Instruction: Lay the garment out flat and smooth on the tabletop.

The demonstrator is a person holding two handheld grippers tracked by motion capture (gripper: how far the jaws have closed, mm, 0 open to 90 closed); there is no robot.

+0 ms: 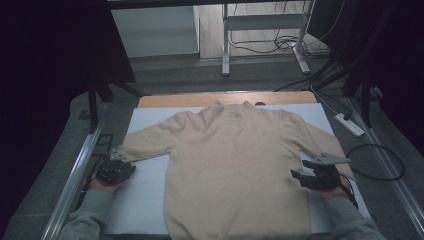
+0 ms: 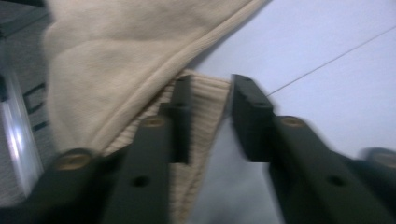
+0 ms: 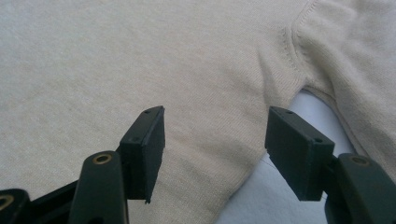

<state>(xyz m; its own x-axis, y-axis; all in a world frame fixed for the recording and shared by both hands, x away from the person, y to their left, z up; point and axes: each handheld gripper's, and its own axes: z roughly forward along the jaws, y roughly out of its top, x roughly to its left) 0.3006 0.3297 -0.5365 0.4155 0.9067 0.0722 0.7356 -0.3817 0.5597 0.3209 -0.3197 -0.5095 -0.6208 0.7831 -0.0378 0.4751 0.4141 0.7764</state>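
A beige knit sweater [image 1: 235,165] lies flat, front up, on a white mat [image 1: 147,192], collar at the far side and both sleeves spread out. My left gripper [image 1: 121,159] is at the end of the left sleeve. In the left gripper view the ribbed cuff [image 2: 205,107] fills the narrow gap between the jaws of that gripper [image 2: 210,93], and both pads press on it. My right gripper [image 1: 301,169] hovers at the sweater's right side, just under the armpit. Its jaws [image 3: 215,114] stand wide apart above the fabric [image 3: 140,56], gripping nothing.
The mat covers a wooden table [image 1: 175,100]. A metal rail [image 1: 75,175] runs along the left side. On the floor at the right lie a power strip [image 1: 350,125] and looped cables [image 1: 380,165]. A white desk frame [image 1: 260,30] stands beyond the table.
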